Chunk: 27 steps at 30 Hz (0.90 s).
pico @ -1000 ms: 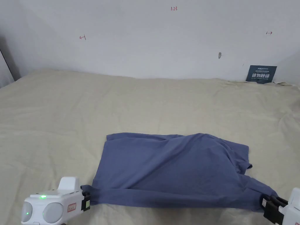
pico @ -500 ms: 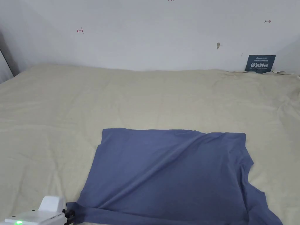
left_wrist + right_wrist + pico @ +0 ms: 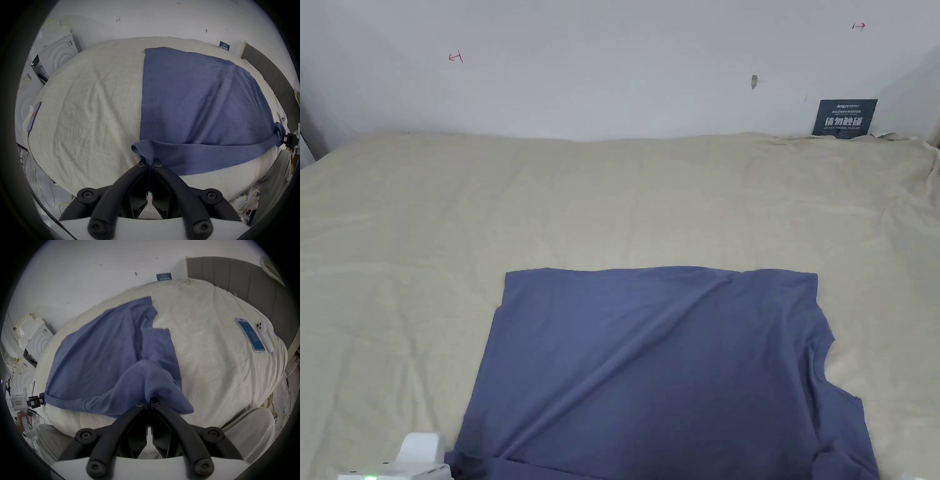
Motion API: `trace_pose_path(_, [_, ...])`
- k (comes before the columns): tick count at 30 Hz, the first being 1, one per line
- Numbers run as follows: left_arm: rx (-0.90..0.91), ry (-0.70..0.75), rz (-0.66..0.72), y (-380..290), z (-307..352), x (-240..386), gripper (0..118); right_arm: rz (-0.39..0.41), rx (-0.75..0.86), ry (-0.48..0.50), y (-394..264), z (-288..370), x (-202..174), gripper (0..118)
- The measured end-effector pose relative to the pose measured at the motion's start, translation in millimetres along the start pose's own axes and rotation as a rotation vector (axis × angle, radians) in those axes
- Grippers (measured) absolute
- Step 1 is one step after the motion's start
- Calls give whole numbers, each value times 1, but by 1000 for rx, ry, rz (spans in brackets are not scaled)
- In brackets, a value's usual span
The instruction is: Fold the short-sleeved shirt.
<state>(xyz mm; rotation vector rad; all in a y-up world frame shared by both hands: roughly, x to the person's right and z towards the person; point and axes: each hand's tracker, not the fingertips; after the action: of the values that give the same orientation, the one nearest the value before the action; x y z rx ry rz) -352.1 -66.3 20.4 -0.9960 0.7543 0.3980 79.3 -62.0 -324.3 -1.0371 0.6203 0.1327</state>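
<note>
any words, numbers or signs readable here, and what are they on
Dark sign against the wall: white characters, too small to read.
Red marks on the wall: small arrow-like strokes, no words.
Phone on the bed: screen too blurred to read.
Nothing else carries text.

The shirt [image 3: 662, 369] is plain slate blue. The bed [image 3: 612, 200] is cream, the wall [image 3: 612, 62] white, the jaws black.

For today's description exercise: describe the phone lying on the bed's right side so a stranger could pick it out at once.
Start at the cream-sheeted bed and follow it toward the grey padded headboard. Well clear of the blue shirt lies the phone, a flat slab with a blue face. The white controller beside it is rounded.
</note>
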Motion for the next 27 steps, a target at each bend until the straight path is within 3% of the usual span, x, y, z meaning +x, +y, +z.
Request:
trace_pose_path(5, [-3, 10, -16, -2, 1, -1, 2, 7, -42, -30, -5, -15, -3, 1])
trace_pose_path(8, [-3, 13, -11, -3, 8, 5, 19, 4, -38, -27, -2, -9, -4, 3])
trace_pose_path(9, [-3, 16, -3, -3, 11, 6, 32, 1, -37, -26, -1, -5, -4, 7])
trace_pose_path(11, [0, 22, 4, -2, 17, 8, 67, -5, -6, -28, 2, 7, -7, 30])
trace_pose_path(12, [13, 26, 4, -1, 22, 9, 89, -4, 25, -24, 3, 14, -9, 56])
trace_pose_path(14, [50, 18, 4, 5, 40, 17, 111, -3, 70, -19, 8, 27, -12, 88])
trace_pose_path(15, [89, 15, 8, 8, 48, 19, 113, -8, 105, -15, 11, 35, -13, 96])
trace_pose_path(22, [300, -46, 23, 41, 84, 21, 113, 43, 318, 34, 46, 91, -32, 96])
trace_pose_path(27, [433, -29, -3, 65, 110, 38, 113, 130, 484, -2, 64, 119, -52, 96])
